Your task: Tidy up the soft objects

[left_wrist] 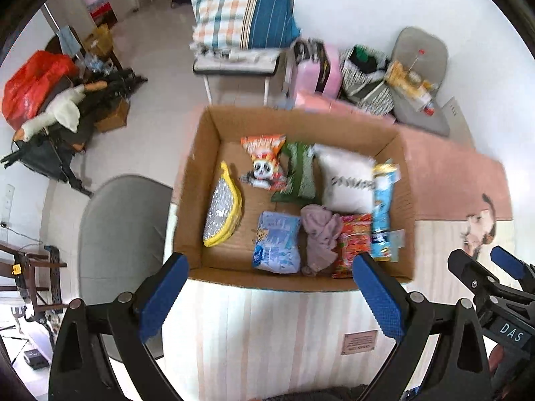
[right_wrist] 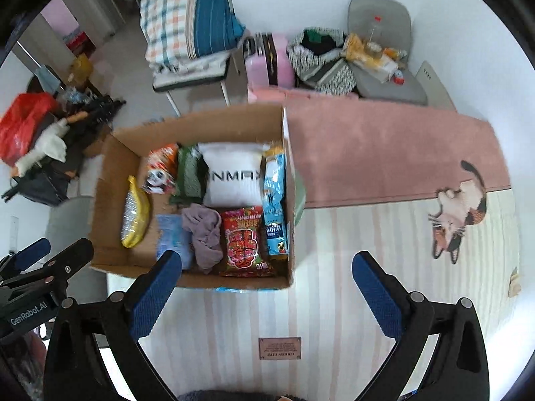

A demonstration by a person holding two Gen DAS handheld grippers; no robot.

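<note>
An open cardboard box (left_wrist: 207,153) (right_wrist: 110,180) stands on a striped and pink mat. Inside lie a white pillow (left_wrist: 347,180) (right_wrist: 234,177), a mauve cloth (left_wrist: 319,237) (right_wrist: 204,234), a green pack (left_wrist: 299,173), a yellow-edged silver pouch (left_wrist: 222,210) (right_wrist: 135,214), a light blue pack (left_wrist: 277,244), a red snack bag (right_wrist: 244,244) (left_wrist: 352,244), a blue snack bag (left_wrist: 383,214) (right_wrist: 274,200) and an orange panda bag (left_wrist: 265,163) (right_wrist: 160,170). My left gripper (left_wrist: 271,300) is open and empty before the box's near wall. My right gripper (right_wrist: 264,297) is open and empty, right of it over the mat.
A grey chair (left_wrist: 123,234) stands left of the box. A cat picture (right_wrist: 458,210) is on the mat at right. Behind stand a stool with folded bedding (left_wrist: 240,10), a pink suitcase (right_wrist: 267,60), bags and a grey seat (right_wrist: 381,33). Clutter lies far left (left_wrist: 50,100).
</note>
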